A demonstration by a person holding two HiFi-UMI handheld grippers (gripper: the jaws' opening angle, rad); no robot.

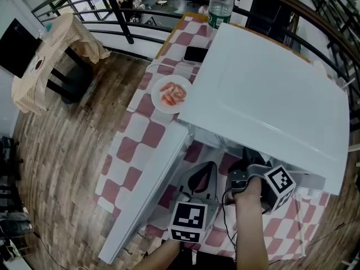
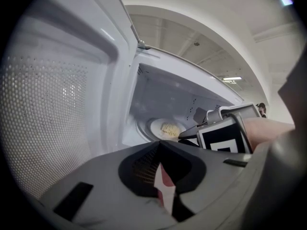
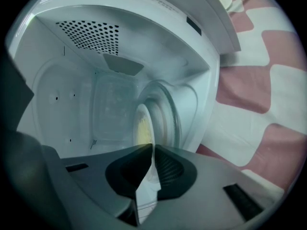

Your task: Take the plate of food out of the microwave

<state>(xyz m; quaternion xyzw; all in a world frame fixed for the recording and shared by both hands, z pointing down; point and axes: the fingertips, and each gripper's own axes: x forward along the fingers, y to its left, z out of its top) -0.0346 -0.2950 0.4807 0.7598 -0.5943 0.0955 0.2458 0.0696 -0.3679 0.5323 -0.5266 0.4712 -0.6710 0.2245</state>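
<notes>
Plate of food point(image 3: 142, 128) inside open microwave point(image 1: 264, 83); right tongs point(image 3: 152, 148) grip rim.

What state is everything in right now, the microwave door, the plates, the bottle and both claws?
Microwave door: wide open.
Plate of food: inside the microwave.
Second plate: on the table, holding pink food.
Bottle: upright.
Left claw: shut, empty.
Right claw: shut on the plate of food's rim.
</notes>
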